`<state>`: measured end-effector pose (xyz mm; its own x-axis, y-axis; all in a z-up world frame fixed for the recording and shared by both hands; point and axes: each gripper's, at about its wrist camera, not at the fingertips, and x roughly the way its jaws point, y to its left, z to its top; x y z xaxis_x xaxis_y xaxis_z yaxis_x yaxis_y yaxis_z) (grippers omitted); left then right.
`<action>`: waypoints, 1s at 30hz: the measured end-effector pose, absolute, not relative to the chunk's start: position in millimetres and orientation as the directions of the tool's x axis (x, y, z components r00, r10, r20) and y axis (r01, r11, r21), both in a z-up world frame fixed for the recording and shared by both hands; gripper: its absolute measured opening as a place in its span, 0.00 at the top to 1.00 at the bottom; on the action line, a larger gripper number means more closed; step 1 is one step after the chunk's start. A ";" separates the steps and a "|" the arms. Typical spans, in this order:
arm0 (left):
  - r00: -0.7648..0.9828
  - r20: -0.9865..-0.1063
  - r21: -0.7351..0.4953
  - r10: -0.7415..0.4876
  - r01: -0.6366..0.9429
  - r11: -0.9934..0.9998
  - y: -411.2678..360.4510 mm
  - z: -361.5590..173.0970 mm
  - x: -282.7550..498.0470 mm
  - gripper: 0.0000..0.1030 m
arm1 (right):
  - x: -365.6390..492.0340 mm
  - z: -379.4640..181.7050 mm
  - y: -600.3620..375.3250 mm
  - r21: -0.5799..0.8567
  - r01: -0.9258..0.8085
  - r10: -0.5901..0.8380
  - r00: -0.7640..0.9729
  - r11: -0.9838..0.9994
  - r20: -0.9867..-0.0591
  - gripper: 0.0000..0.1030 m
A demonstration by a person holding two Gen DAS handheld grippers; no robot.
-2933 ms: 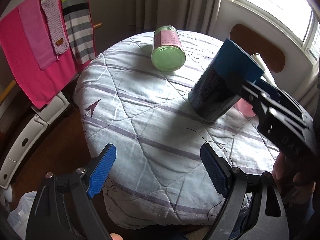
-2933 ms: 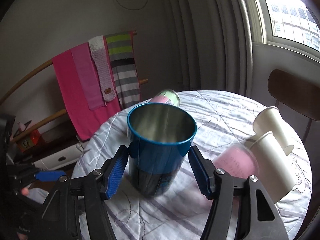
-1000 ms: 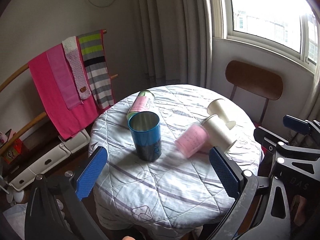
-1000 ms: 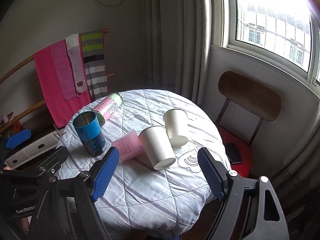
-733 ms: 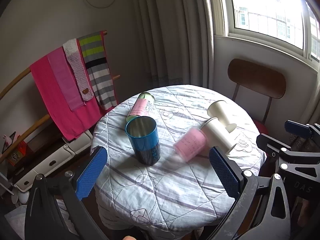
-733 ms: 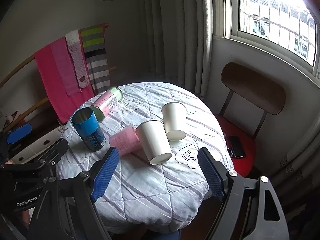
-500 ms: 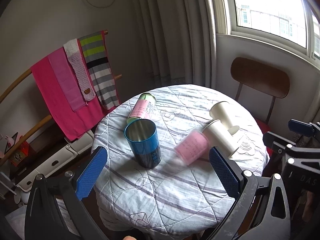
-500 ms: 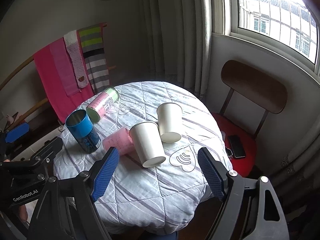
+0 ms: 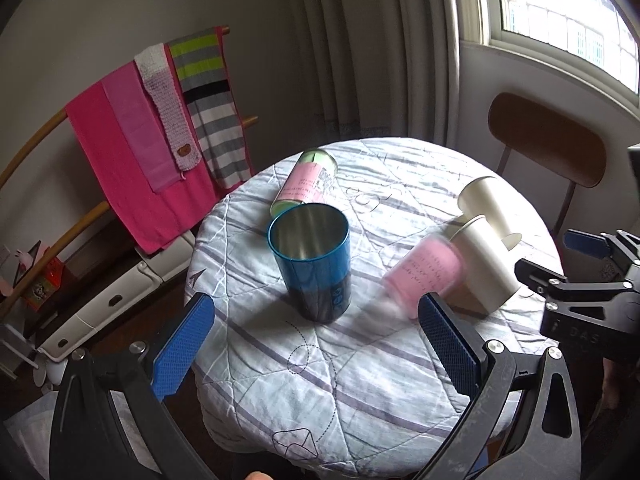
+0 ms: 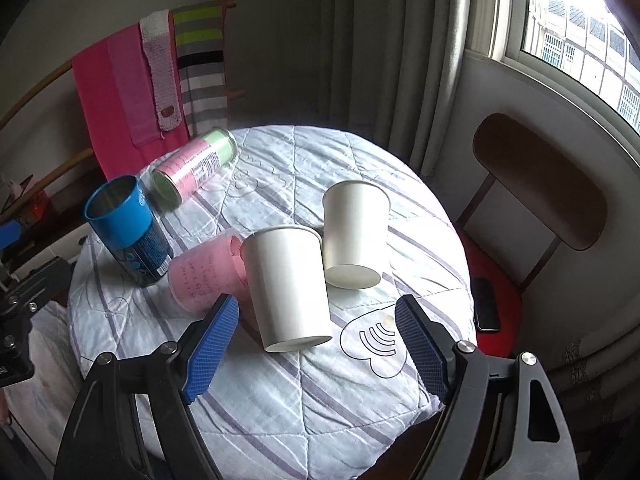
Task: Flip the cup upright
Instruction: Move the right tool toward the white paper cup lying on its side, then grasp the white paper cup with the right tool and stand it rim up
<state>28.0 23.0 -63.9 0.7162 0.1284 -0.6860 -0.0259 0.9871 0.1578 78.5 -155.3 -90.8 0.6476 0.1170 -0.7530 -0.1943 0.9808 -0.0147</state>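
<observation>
A blue metal cup (image 9: 312, 260) stands upright on the round table (image 9: 360, 380), mouth up; it also shows at the left of the right wrist view (image 10: 128, 232). A pink cup (image 9: 424, 272) lies on its side, also in the right wrist view (image 10: 204, 276). Two white paper cups (image 10: 288, 284) (image 10: 354, 232) lie tipped beside it. A pink and green can (image 10: 192, 168) lies on its side at the back. My left gripper (image 9: 316, 356) is open and empty, in front of the blue cup. My right gripper (image 10: 316, 352) is open and empty, near the closer white cup.
A wooden chair (image 10: 536, 184) with a red seat and a phone (image 10: 486, 310) stands right of the table. A rack with pink and striped cloths (image 9: 152, 128) stands at the left. Curtains and a window are behind.
The right gripper let go of the blue cup, which now stands upright. Both grippers pulled back from the table, then came a little closer again.
</observation>
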 end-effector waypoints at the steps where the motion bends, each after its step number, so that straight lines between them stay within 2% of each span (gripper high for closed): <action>1: 0.714 -0.689 0.156 0.127 -0.025 0.987 24.6 -65.7 29.4 0.00 | 84.3 -96.5 -154.1 -0.015 -0.200 0.117 0.633 0.980 -0.765 0.21; 7: 0.702 -0.702 0.145 0.123 -0.027 0.989 33.5 -73.4 38.2 0.00 | 112.6 -114.9 -151.5 -0.043 -0.221 0.087 0.544 0.974 -0.834 0.21; 13: 0.697 -0.709 0.133 0.109 -0.020 0.991 39.5 -78.6 44.4 0.00 | 132.1 -111.9 -137.9 -0.069 -0.276 0.081 0.498 0.959 -0.863 0.21; 24: 0.685 -0.724 0.121 0.083 0.008 0.993 42.1 -85.0 48.8 0.00 | 151.0 -125.2 -131.0 -0.019 -0.311 0.125 0.436 0.950 -0.891 0.21; 25: 0.685 -0.724 0.121 0.083 0.008 0.993 41.9 -85.3 48.8 0.00 | 151.2 -124.0 -132.0 -0.015 -0.307 0.130 0.445 0.952 -0.886 0.23; 26: 0.684 -0.724 0.121 0.083 0.007 0.993 41.9 -85.4 48.9 0.00 | 149.7 -123.0 -133.0 -0.004 -0.308 0.141 0.448 0.951 -0.883 0.38; 27: 0.683 -0.726 0.120 0.082 0.008 0.993 41.9 -85.5 49.3 0.00 | 147.3 -123.3 -135.1 0.011 -0.300 0.152 0.451 0.954 -0.880 0.41; 30: 0.681 -0.728 0.120 0.082 0.008 0.993 42.6 -86.7 49.4 0.00 | 136.0 -127.1 -142.1 0.021 -0.275 0.162 0.501 0.961 -0.850 0.41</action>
<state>49.4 42.6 -86.7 0.6806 0.0822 -0.7281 0.0080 0.9928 0.1196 136.0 -142.1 -127.1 0.5005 0.1620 -0.8504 -0.2751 0.9612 0.0212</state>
